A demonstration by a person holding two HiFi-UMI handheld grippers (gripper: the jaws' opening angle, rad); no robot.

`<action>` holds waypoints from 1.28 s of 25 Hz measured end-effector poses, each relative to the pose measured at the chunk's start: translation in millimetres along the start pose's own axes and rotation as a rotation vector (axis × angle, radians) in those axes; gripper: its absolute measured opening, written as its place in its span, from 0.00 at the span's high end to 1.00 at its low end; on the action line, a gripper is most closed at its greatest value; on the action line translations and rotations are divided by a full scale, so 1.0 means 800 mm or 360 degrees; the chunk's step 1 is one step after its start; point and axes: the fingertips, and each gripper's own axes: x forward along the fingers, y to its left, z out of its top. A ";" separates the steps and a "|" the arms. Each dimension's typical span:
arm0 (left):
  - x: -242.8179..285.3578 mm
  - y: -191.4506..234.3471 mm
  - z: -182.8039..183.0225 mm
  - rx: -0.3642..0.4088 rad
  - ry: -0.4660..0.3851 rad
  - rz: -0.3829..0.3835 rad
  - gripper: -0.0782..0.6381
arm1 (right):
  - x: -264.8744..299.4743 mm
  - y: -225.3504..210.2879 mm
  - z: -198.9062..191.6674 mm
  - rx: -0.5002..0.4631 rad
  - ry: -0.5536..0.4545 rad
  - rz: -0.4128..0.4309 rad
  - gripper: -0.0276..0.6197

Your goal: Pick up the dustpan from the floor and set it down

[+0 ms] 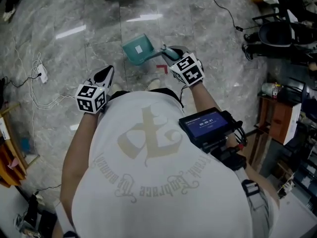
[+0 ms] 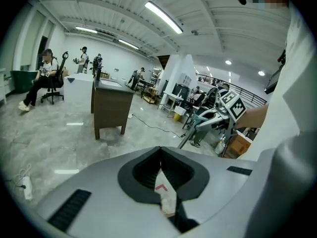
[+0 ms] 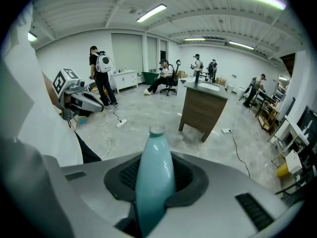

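Note:
The teal dustpan (image 1: 137, 48) hangs tilted over the grey marble floor, its handle running right into my right gripper (image 1: 168, 52). In the right gripper view the teal handle (image 3: 155, 148) stands up between the dark pads, and the right gripper (image 3: 156, 171) is shut on it. My left gripper (image 1: 109, 69) is held at the left, apart from the dustpan. In the left gripper view its tips (image 2: 159, 150) meet with nothing between them. The dustpan's underside is hidden.
A red tape mark (image 1: 162, 68) lies on the floor below the dustpan. A white power strip with cables (image 1: 42, 73) sits at the left. A black chair (image 1: 277, 33) and a wooden cabinet (image 1: 277, 115) stand at the right. A brown desk (image 3: 203, 108) stands ahead, with people beyond it.

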 end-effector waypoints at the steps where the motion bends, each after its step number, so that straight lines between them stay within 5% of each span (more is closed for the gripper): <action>1: -0.001 0.000 0.001 0.0000 -0.0003 0.0006 0.88 | -0.003 0.001 0.008 -0.0023 -0.0013 0.0014 0.80; 16: -0.021 0.018 0.013 0.0013 -0.0064 0.0014 0.88 | -0.047 0.029 0.109 -0.0186 -0.0169 0.0104 0.80; 32: -0.026 0.034 0.004 -0.0025 -0.0051 -0.0067 0.88 | -0.048 0.058 0.115 -0.0121 -0.0150 0.0006 0.80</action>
